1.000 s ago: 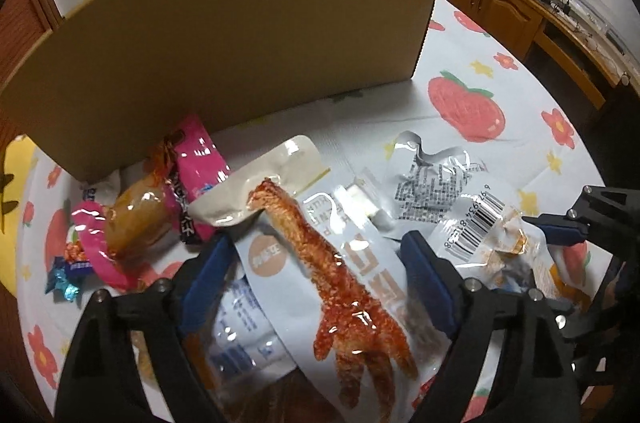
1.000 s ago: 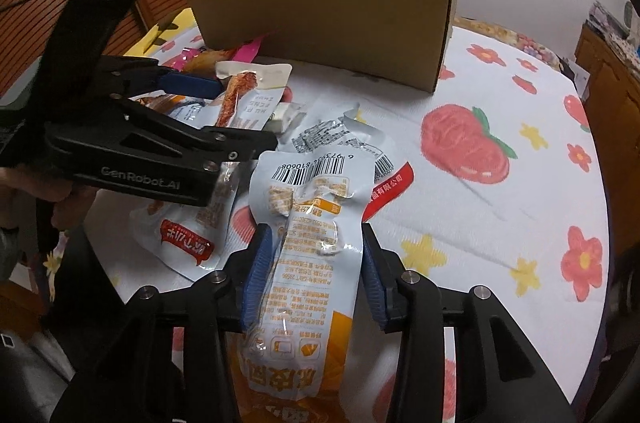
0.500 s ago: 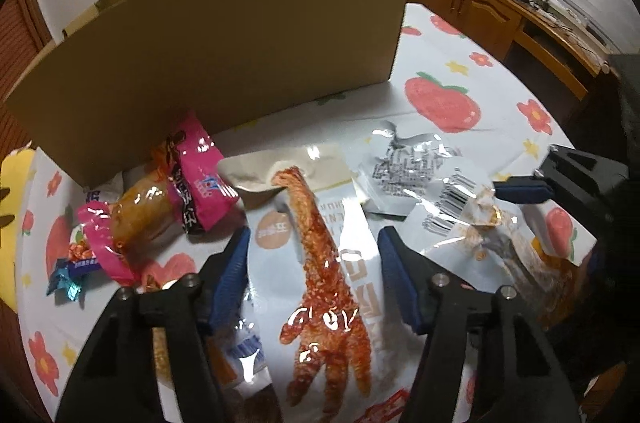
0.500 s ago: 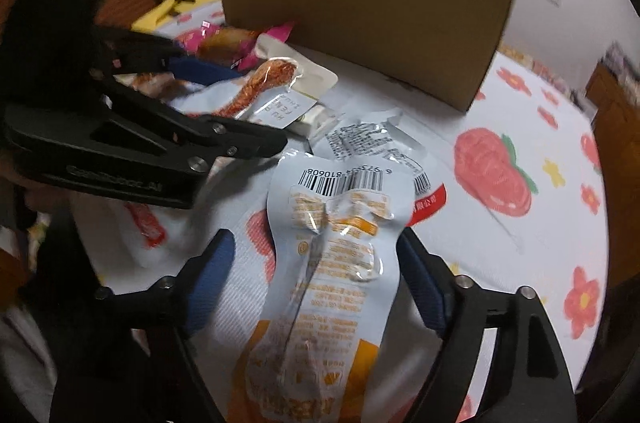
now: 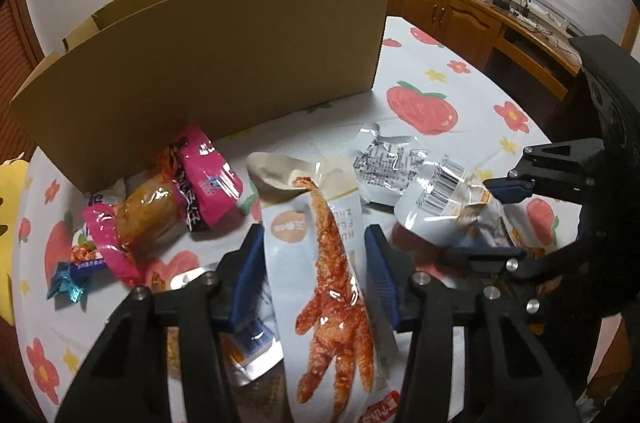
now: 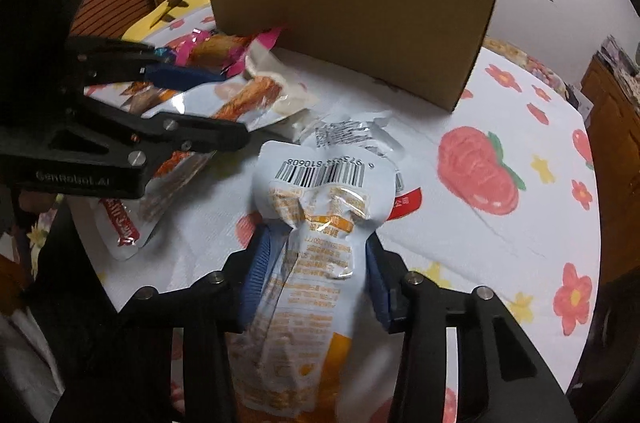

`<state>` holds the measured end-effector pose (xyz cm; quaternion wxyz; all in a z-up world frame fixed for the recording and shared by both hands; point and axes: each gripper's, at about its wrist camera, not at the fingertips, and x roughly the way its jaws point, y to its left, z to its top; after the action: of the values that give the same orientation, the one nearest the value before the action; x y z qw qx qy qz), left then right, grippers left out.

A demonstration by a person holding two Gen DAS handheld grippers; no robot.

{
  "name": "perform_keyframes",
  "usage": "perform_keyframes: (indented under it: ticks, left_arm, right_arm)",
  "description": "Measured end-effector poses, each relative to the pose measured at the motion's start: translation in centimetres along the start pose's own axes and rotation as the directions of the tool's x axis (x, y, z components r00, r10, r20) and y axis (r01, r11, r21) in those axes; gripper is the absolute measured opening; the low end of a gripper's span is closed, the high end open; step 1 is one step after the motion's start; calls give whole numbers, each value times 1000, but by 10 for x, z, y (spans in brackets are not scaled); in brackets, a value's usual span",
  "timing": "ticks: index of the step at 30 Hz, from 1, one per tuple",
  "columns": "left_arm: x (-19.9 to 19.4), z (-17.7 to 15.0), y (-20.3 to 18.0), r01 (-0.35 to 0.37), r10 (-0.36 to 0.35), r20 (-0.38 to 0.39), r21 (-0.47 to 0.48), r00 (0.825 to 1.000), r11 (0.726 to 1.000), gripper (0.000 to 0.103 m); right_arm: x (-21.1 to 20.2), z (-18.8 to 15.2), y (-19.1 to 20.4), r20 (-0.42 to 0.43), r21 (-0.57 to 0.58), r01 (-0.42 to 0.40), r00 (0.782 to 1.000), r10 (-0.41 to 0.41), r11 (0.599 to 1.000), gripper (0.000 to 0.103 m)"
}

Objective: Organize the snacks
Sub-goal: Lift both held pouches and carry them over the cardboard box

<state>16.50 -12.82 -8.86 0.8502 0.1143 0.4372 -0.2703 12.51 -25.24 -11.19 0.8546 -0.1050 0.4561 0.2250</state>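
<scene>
My left gripper (image 5: 314,279) is shut on a white chicken-foot snack pack (image 5: 324,263) and holds it above the table. My right gripper (image 6: 316,279) is shut on a pale blue snack pouch with a barcode (image 6: 316,215), lifted off the cloth. The pouch shows in the left wrist view (image 5: 444,199) between the right gripper's fingers (image 5: 508,187). The left gripper also shows in the right wrist view (image 6: 208,107), still on the chicken-foot pack (image 6: 256,95). A tall open cardboard box (image 5: 208,63) stands behind the snacks.
Pink packs (image 5: 204,179), a brown sausage pack (image 5: 144,211) and a small blue candy (image 5: 66,285) lie left on the strawberry-print tablecloth (image 5: 420,103). A silver wrapper (image 5: 384,163) lies in the middle. Wooden cabinets (image 5: 460,11) stand beyond the table's right edge.
Both grippers have risen with their packs. The right gripper opened wider half a second ago and has closed on the pouch again. The left jaws narrowed on the chicken-foot pack.
</scene>
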Motion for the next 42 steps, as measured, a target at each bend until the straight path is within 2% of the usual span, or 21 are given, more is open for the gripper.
perform_keyframes:
  ticks: [4, 15, 23, 29, 33, 42]
  left_arm:
    - [-2, -3, 1, 24, -24, 11, -12, 1000, 1000, 44]
    - [-2, -1, 0, 16, -16, 11, -1, 1000, 1000, 45]
    - [-23, 1, -5, 19, -19, 94, 10, 995, 1000, 45]
    - [-45, 8, -3, 26, -24, 190, -4, 982, 1000, 45]
    - [-59, 13, 4, 40, -33, 257, -19, 966, 999, 45]
    - [-86, 30, 20, 39, -23, 358, -38, 933, 999, 45]
  right_arm:
    - [-3, 0, 0, 19, 7, 0, 1000, 0, 1000, 43]
    - [-14, 1, -4, 64, 44, 4, 998, -7, 999, 43]
    - [-27, 2, -8, 98, 68, -2, 995, -5, 998, 43]
    - [-40, 10, -12, 139, 80, -4, 990, -7, 997, 42]
    - [-46, 17, -12, 167, 70, -2, 986, -10, 998, 40]
    - [-68, 35, -12, 273, 64, 10, 962, -27, 998, 34]
